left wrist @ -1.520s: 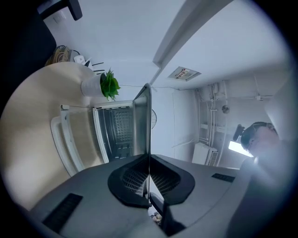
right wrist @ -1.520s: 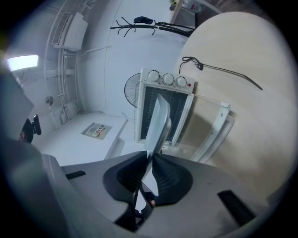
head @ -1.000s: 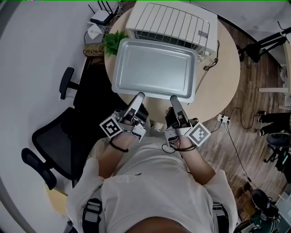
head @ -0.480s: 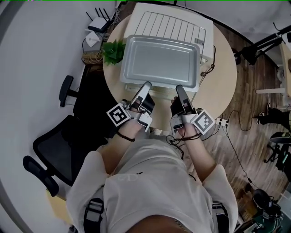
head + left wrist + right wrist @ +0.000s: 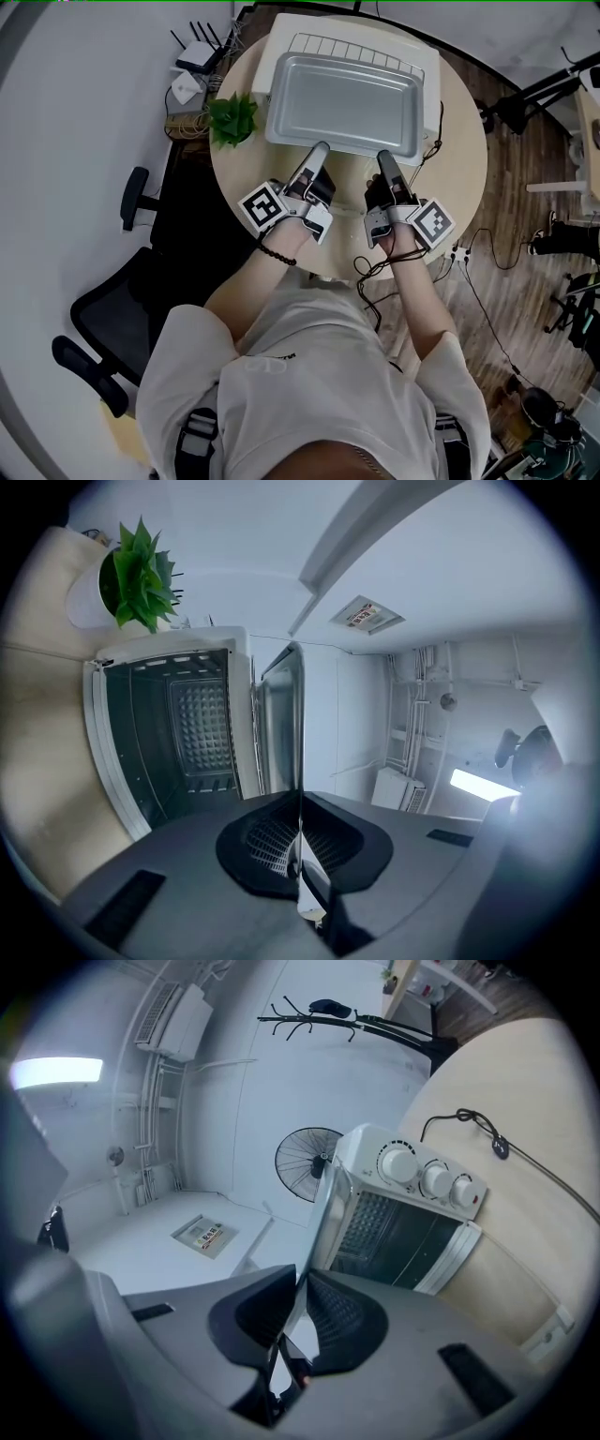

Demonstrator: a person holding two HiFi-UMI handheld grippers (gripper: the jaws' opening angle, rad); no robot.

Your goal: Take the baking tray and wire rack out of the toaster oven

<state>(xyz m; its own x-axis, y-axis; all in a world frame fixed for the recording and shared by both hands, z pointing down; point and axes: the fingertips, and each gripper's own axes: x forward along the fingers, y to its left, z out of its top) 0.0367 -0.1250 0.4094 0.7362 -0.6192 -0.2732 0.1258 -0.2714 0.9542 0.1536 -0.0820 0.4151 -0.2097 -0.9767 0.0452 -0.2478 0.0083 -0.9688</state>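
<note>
While the head view looks down on the whole baking tray (image 5: 347, 101), held flat in the air, the two gripper views see it only as a thin line. The tray hangs over the white toaster oven (image 5: 352, 45) at the far edge of the round table (image 5: 455, 164) and hides most of the oven's top. The left gripper (image 5: 320, 152) is clamped tight on the tray's near rim, and the right gripper (image 5: 383, 157) pinches the same rim farther along. Only the left gripper view looks into the dark open oven. Only the right gripper view shows the oven's knobs (image 5: 424, 1177), a black cord (image 5: 487, 1138) and a fan (image 5: 302, 1162). A green plant (image 5: 232, 117) stands at the table's left edge.
</note>
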